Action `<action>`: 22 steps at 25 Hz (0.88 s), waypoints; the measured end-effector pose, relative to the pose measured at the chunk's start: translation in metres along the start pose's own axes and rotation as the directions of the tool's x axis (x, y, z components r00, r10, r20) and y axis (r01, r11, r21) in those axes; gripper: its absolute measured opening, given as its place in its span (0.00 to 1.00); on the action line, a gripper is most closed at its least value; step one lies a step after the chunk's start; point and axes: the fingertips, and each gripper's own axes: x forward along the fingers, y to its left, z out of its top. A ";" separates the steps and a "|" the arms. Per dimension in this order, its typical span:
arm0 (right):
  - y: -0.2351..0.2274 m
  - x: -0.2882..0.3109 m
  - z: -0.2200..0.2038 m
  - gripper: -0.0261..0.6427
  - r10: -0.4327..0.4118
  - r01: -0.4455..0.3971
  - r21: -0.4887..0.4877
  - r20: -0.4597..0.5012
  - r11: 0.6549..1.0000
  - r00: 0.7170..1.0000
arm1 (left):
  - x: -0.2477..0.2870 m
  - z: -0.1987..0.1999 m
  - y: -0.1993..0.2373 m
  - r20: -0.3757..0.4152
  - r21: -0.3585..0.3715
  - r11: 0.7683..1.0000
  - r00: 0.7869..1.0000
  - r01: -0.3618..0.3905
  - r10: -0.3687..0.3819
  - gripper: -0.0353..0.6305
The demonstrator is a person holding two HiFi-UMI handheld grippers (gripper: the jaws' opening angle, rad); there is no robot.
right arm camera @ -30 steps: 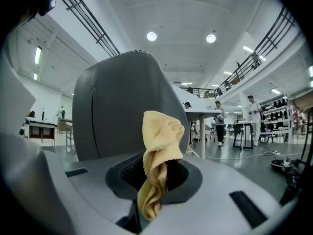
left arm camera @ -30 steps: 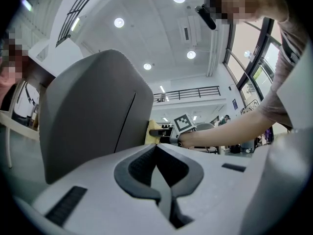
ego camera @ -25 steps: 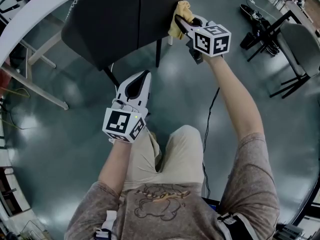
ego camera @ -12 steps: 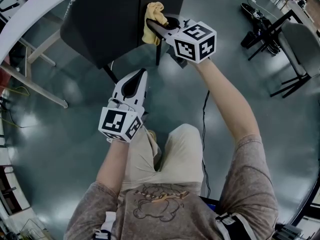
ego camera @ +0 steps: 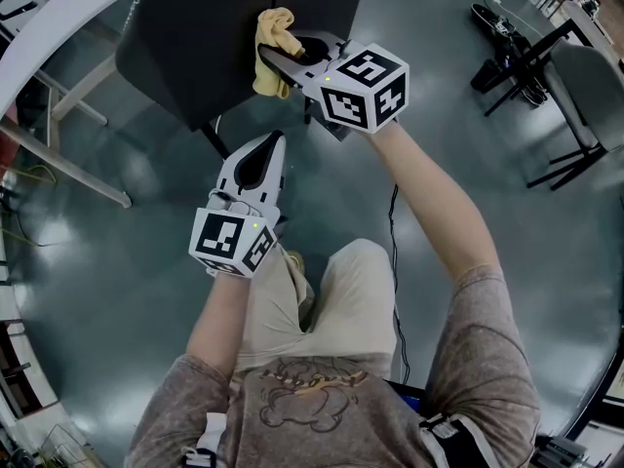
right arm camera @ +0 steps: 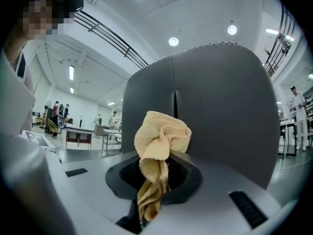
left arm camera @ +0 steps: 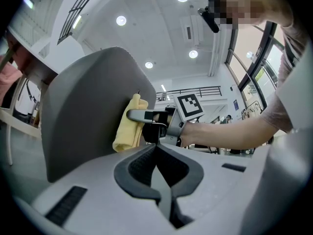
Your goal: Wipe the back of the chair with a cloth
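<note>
The dark grey chair back (ego camera: 205,42) stands at the top of the head view, with a vertical seam down its middle (right arm camera: 175,102). My right gripper (ego camera: 278,58) is shut on a crumpled yellow cloth (ego camera: 273,35), which presses against the chair back near the seam. The cloth (right arm camera: 159,148) bunches up out of the jaws in the right gripper view, and the cloth (left arm camera: 128,126) also shows in the left gripper view against the chair back (left arm camera: 83,111). My left gripper (ego camera: 261,160) hangs lower, below the chair, shut with nothing in it.
A white table edge (ego camera: 68,18) with legs runs along the upper left. Another grey chair (ego camera: 585,96) and a black frame stand at the right. A black cable (ego camera: 398,252) trails across the glossy floor beside my legs.
My right gripper has swept leftwards across the chair back with the cloth, from the right edge to near the middle seam. The left gripper has barely shifted.
</note>
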 end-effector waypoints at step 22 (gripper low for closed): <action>0.087 0.044 0.018 0.14 0.234 -0.235 -0.097 -0.026 0.967 0.972 | -0.010 0.006 0.008 0.011 0.003 1.000 0.999 -0.031 0.031 0.06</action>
